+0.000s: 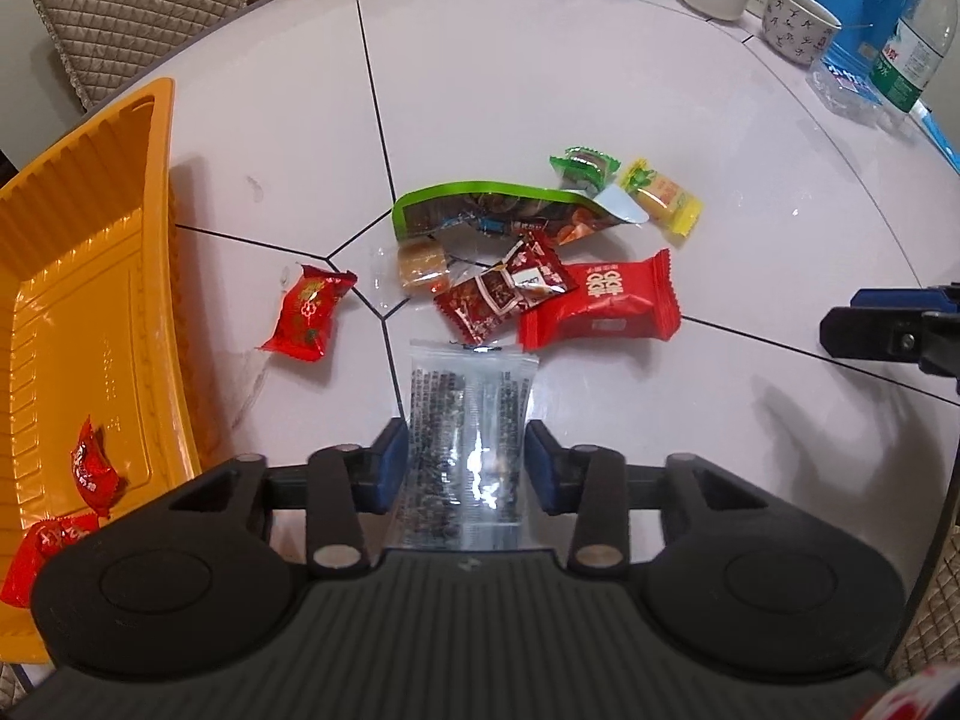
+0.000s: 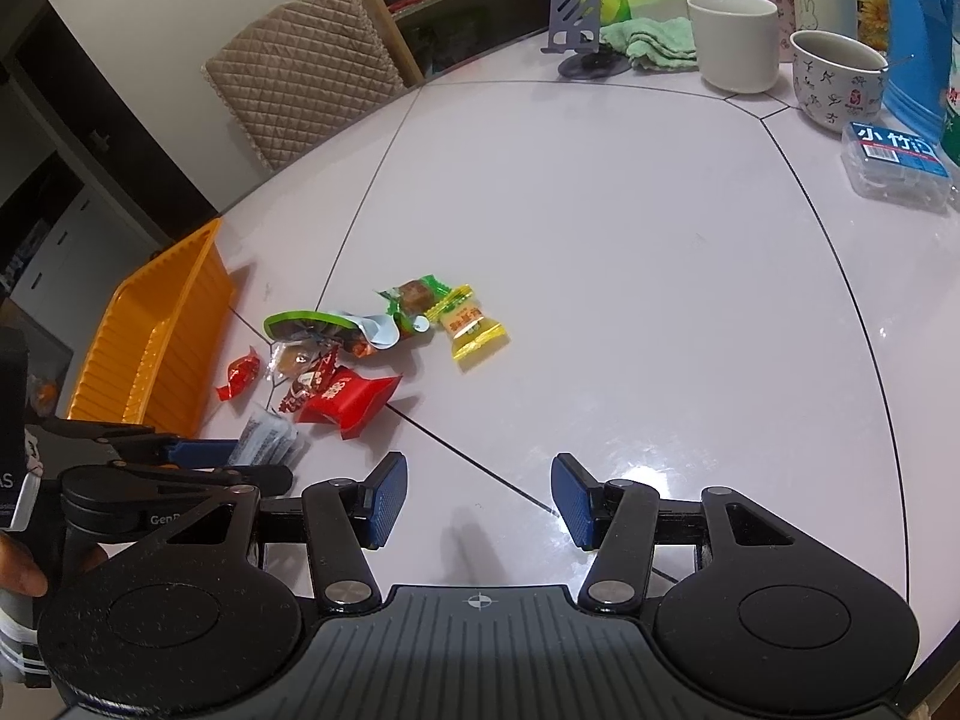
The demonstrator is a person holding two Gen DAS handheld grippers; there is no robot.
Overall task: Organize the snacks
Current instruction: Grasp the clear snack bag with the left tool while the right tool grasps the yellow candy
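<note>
A clear snack packet with dark print [image 1: 468, 402] lies lengthwise on the white table, and my left gripper [image 1: 468, 468] is shut on its near half, a blue pad against each side. Beyond it lies a loose pile: a red pack [image 1: 606, 300], dark red sachets [image 1: 504, 294], a caramel sweet [image 1: 420, 264], a green-edged bag [image 1: 492, 210], a yellow sweet [image 1: 663, 195] and a green-wrapped one [image 1: 582, 168]. One red candy [image 1: 309, 312] lies apart near the orange tray [image 1: 78, 300], which holds two red candies [image 1: 93, 474]. My right gripper [image 2: 480, 498] hangs open over bare table, right of the pile.
At the table's far right stand a white mug [image 2: 735, 39], a patterned mug [image 2: 837, 81], a clear box with a blue label [image 2: 897, 165] and a blue container [image 1: 882, 30]. A phone stand [image 2: 576, 30] and green cloth [image 2: 651, 39] sit at the back. A quilted chair [image 2: 300, 72] stands behind.
</note>
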